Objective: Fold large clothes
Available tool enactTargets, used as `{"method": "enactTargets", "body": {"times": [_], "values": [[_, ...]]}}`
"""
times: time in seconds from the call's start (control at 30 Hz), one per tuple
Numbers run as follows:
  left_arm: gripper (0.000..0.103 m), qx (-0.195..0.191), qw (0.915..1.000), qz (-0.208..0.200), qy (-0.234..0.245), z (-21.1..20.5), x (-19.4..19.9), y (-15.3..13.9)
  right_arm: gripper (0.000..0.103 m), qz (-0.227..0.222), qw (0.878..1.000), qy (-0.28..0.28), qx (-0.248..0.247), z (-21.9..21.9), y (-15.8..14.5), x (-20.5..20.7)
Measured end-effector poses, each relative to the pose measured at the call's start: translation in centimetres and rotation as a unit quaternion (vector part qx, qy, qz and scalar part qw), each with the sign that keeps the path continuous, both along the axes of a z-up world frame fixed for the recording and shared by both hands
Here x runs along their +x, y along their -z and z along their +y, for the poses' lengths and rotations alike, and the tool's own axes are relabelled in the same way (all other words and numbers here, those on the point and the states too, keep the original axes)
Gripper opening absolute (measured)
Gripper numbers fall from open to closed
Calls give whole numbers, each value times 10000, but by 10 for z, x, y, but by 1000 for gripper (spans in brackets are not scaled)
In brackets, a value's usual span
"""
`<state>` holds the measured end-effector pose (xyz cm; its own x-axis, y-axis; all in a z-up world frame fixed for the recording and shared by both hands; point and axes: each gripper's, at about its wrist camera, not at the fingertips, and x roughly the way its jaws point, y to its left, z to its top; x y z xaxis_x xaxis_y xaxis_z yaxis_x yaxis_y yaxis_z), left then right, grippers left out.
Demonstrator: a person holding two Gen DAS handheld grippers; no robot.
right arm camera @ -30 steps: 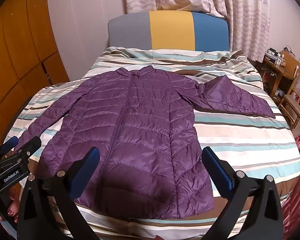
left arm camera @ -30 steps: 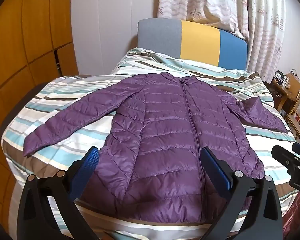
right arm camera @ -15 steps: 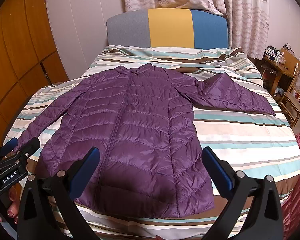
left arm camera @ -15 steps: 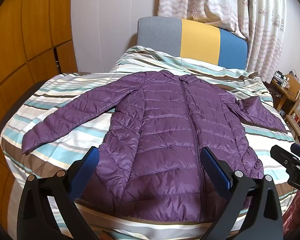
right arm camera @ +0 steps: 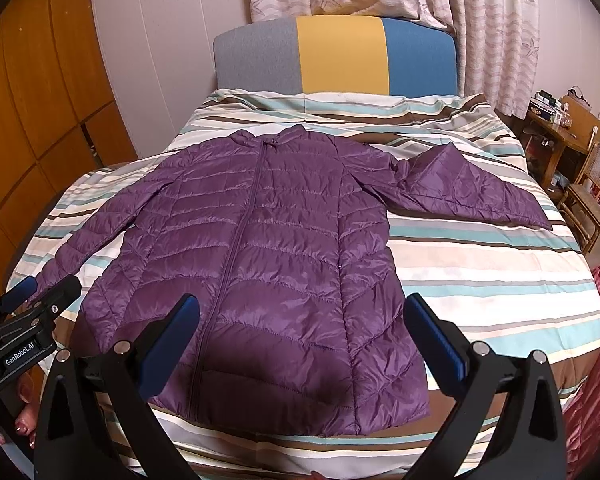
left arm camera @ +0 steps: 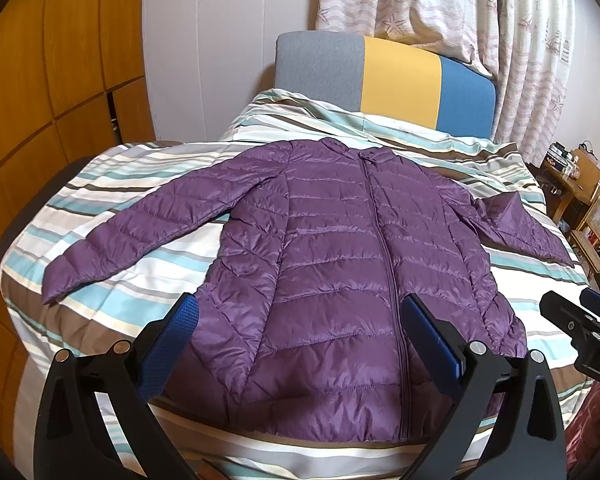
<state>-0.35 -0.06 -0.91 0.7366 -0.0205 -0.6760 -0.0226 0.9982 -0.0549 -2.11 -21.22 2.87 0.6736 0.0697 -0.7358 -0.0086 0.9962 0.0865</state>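
Your 2 grippers, left gripper (left arm camera: 300, 324) and right gripper (right arm camera: 302, 320), hang spread and empty; the jacket (left arm camera: 352, 264) lies ahead, lengthwise away, hem nearest both.

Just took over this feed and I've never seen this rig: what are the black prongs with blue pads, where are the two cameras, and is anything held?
A person holds one handheld gripper per hand; each carries a fisheye camera looking along its fingers. One picture is from the left gripper, the other from the right gripper. Both are open and hold nothing. A purple puffer jacket lies flat, zipped, sleeves spread, on the striped bed.
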Motion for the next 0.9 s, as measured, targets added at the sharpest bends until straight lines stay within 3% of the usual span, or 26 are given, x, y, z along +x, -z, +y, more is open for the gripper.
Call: {"method": "enactTargets", "body": {"times": [0.9], "values": [[100,-55,9999,88,11,-3,-1,7,101,67,10000,-4,3,0,3,1]]}}
